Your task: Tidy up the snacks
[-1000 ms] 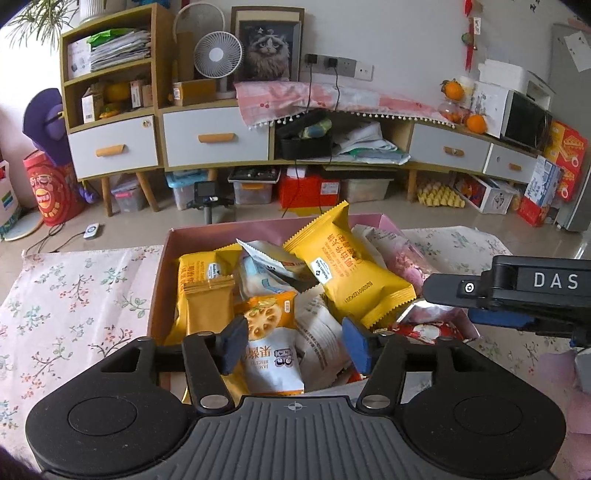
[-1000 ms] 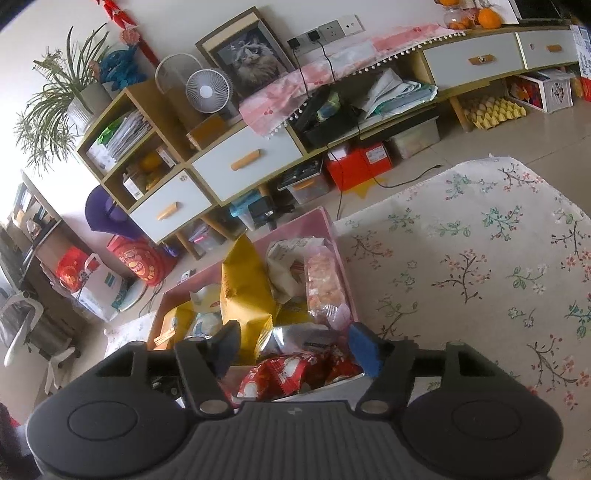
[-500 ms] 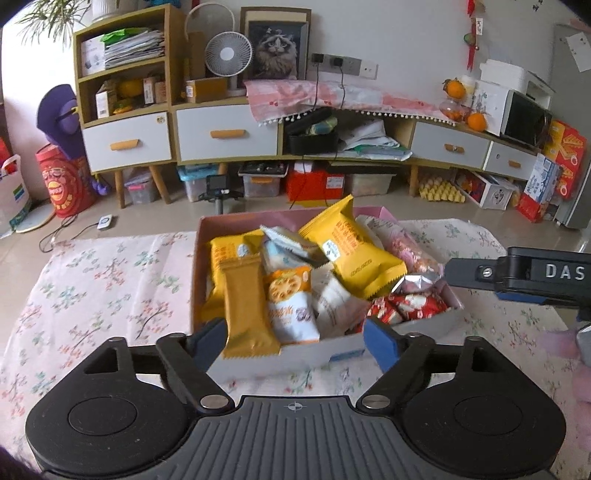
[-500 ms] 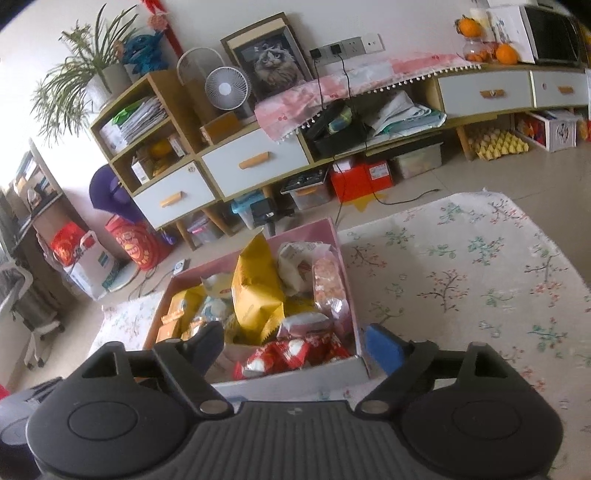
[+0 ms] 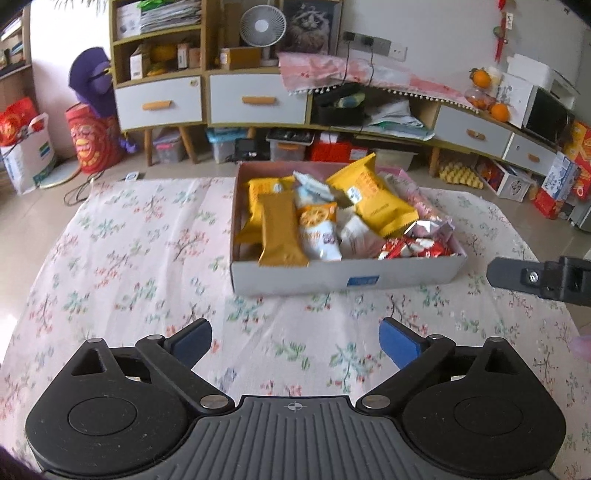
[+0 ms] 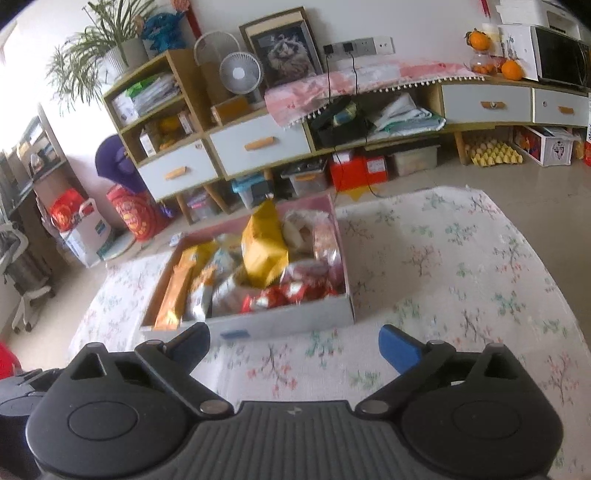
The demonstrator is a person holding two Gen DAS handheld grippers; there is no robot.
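A shallow cardboard box [image 5: 347,278] with a pink inside holds several snack packs on the floral tablecloth [image 5: 140,251]. Among them are a big yellow pack [image 5: 373,201], a long orange bar [image 5: 280,230], a white cracker pack [image 5: 319,230] and red wrappers [image 5: 413,249]. My left gripper [image 5: 295,341] hangs over the cloth in front of the box, its jaws opening, nothing between them. My right gripper [image 6: 295,341] is also short of the box [image 6: 288,325], jaws opening and empty. Its finger [image 5: 532,280] shows at the right edge of the left wrist view.
Behind the table stands a low cabinet [image 5: 255,98] with drawers, a fan [image 5: 262,26], a framed picture and oranges [image 5: 498,110]. Storage bins and red boxes sit on the floor under it. A red bag [image 5: 92,142] is at the left.
Both grippers have drawn back from over the box toward me and spread their jaws wide. The snacks stay in the box, which now lies wholly ahead of the fingertips.
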